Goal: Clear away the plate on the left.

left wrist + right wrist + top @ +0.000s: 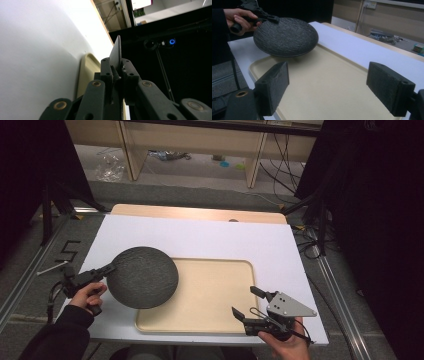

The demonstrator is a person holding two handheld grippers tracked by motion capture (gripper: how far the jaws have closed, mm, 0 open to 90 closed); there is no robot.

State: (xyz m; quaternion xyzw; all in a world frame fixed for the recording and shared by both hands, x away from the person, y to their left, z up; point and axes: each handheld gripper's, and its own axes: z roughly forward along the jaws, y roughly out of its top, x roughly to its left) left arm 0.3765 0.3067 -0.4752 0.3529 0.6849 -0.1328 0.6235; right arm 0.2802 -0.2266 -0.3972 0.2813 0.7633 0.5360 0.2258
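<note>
A dark, rough-textured round plate (142,277) is held upside down above the left part of the beige tray (210,295). My left gripper (111,267) is shut on the plate's left rim, and the plate (115,53) runs edge-on between its jaws in the left gripper view. The plate (286,36) hangs tilted over the tray's (332,85) far corner in the right gripper view, with the left gripper (272,18) pinching its rim. My right gripper (246,304) stands open at the tray's near right corner, nothing between its pads (273,85).
The tray lies on a white sheet (200,237) covering a wooden table (200,213). Black stands and cables (310,235) flank the table on the floor. A wooden shelf frame (190,145) stands behind.
</note>
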